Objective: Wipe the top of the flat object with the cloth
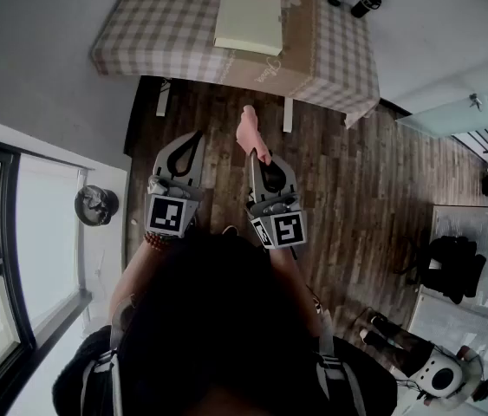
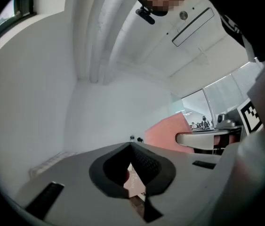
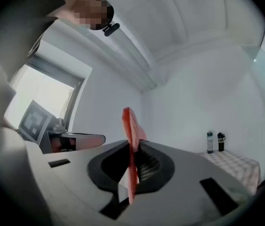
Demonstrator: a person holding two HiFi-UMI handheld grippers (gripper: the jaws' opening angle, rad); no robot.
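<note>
Cloth (image 1: pixel 250 133), pink and thin, is pinched by one edge in the right gripper (image 1: pixel 256 159), held short of the desk (image 1: pixel 157 33). The left gripper (image 1: pixel 193 139), beside it and equally short of the desk, has its jaws pressed together on nothing. The flat object (image 1: pixel 249 20), a pale slab, lies mid-desk. The cloth looks light and soft, so the free end should drape for wiping. The slab seems stiff and might slide on the desk's checked cover.

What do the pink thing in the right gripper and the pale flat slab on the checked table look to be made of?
Pink cloth: woven or knitted fabric, matte; a fine ribbed texture shows along its thin edge.
Cream flat rectangular object: smooth, matte, stiff-looking with crisp edges; perhaps board, foam or plastic.
</note>
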